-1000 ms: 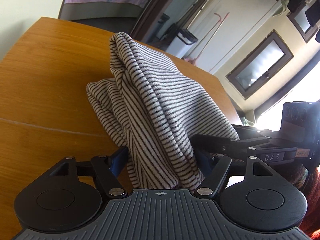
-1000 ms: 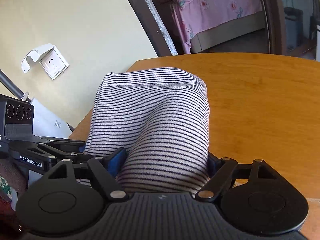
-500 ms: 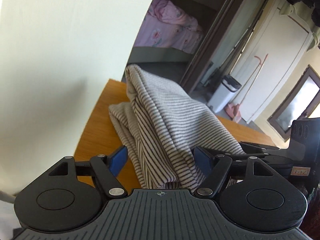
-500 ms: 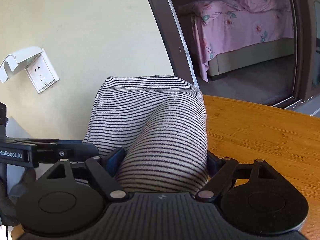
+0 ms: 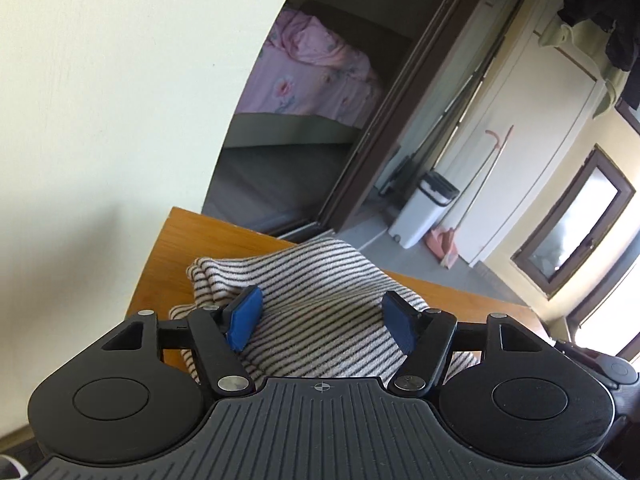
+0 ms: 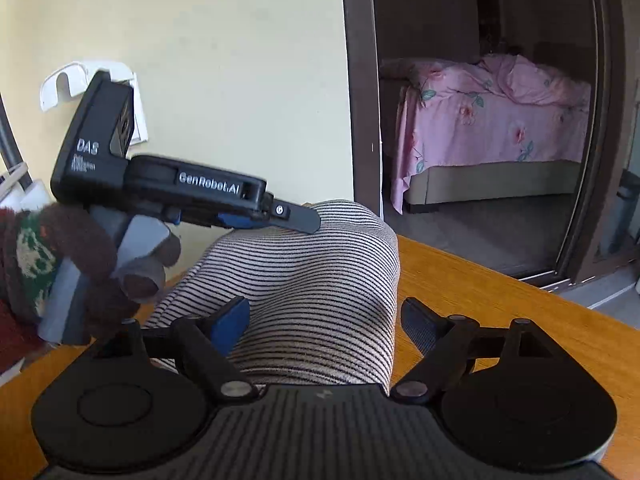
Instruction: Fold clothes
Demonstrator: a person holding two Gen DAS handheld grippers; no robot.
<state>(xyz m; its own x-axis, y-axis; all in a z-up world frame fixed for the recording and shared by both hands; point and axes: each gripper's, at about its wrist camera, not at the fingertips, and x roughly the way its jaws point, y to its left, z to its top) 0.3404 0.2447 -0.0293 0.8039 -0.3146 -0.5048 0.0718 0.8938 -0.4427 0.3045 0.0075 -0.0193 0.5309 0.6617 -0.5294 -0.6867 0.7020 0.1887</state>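
The striped garment (image 5: pixel 320 300) lies bunched in thick layers on the wooden desk (image 5: pixel 208 248), its rounded fold rising toward 12 o'clock in the right wrist view. Both the left claw (image 5: pixel 322 318) and the right claw (image 6: pixel 326 326) stand wide, blue pads either side of the cloth without pinching it. I judge this a letting-go or re-gripping point in a fold; whichever it is, the next move calls for finding a clean edge, since the layers hide where the hem lies.

Striped garment (image 5: pixel 320 304) soft knit cloth; table (image 6: pixel 500 304) smooth satin wood.
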